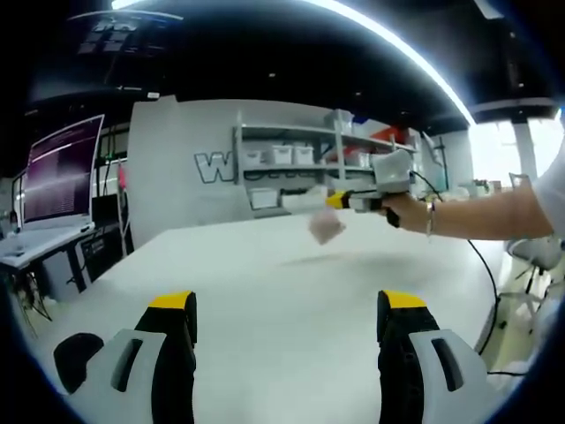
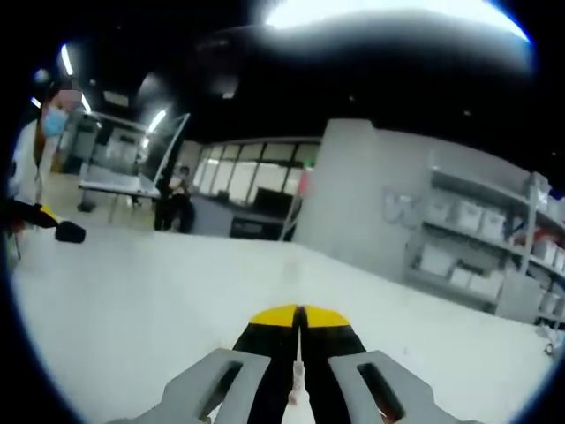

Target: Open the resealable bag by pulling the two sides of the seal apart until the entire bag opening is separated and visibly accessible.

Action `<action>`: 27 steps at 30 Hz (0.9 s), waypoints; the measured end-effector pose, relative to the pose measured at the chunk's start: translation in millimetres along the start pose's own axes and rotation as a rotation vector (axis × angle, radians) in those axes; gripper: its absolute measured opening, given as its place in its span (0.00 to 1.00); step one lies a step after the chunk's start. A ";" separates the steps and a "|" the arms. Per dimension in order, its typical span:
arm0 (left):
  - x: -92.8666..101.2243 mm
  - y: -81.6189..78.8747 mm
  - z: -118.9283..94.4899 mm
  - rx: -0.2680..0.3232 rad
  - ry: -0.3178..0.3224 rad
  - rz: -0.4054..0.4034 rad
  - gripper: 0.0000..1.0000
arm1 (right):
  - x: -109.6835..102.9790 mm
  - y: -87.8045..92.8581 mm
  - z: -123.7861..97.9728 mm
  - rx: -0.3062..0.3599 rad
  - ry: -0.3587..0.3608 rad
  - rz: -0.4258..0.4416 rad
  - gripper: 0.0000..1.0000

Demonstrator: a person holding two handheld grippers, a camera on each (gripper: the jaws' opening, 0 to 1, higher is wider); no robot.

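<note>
Left gripper (image 1: 290, 329) spreading wide and holding nothing over the white table (image 1: 291, 291), right gripper (image 2: 299, 329) pinching the bag (image 1: 325, 226) aloft at far right, arm reaching in from the right.

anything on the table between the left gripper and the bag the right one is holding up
No. In the left gripper view, only bare white table lies between the open left gripper and the bag, which hangs from the right gripper.

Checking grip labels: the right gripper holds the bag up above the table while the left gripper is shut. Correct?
Not quite. The left gripper is open, its jaws wide apart, as the left gripper view shows. The rest holds: the right gripper holds the bag above the table.
</note>
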State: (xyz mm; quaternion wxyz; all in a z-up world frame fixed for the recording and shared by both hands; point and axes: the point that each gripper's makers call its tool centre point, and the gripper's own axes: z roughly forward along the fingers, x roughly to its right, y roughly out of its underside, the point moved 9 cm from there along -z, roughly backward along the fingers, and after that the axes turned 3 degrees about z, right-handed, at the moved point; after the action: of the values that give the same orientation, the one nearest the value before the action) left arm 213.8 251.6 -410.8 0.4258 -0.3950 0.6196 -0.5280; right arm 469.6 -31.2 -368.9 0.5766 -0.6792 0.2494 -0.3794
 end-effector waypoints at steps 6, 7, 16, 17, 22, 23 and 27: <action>1.8 -0.9 -0.9 -0.001 0.002 0.003 0.82 | -2.1 -1.4 -8.1 0.009 0.000 0.005 0.00; 2.7 -1.1 -0.9 -0.001 0.004 0.004 0.82 | -2.4 -2.2 -9.3 0.011 0.000 0.007 0.00; 8.1 -4.2 -2.0 0.004 0.013 0.010 0.82 | -3.5 -8.3 -19.2 0.037 -0.007 0.006 0.00; 8.6 -4.6 -2.2 0.004 0.014 0.012 0.82 | -3.0 -8.2 -20.3 0.039 -0.007 0.011 0.00; 10.2 -5.9 -1.9 0.004 0.017 0.016 0.82 | -1.0 -5.9 -25.1 0.044 -0.004 0.026 0.00; 10.6 -6.1 -1.7 0.005 0.018 0.017 0.82 | -0.8 -5.3 -26.1 0.044 -0.003 0.027 0.00; 11.6 -6.0 -0.8 0.004 0.023 0.017 0.82 | -1.2 -3.3 -31.1 0.048 -0.003 0.038 0.00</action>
State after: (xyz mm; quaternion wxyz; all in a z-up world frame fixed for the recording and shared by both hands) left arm 209.5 240.2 -406.1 0.4241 -0.3827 0.6267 -0.5300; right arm 443.6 -48.1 -364.5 0.6004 -0.6607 0.2522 -0.3733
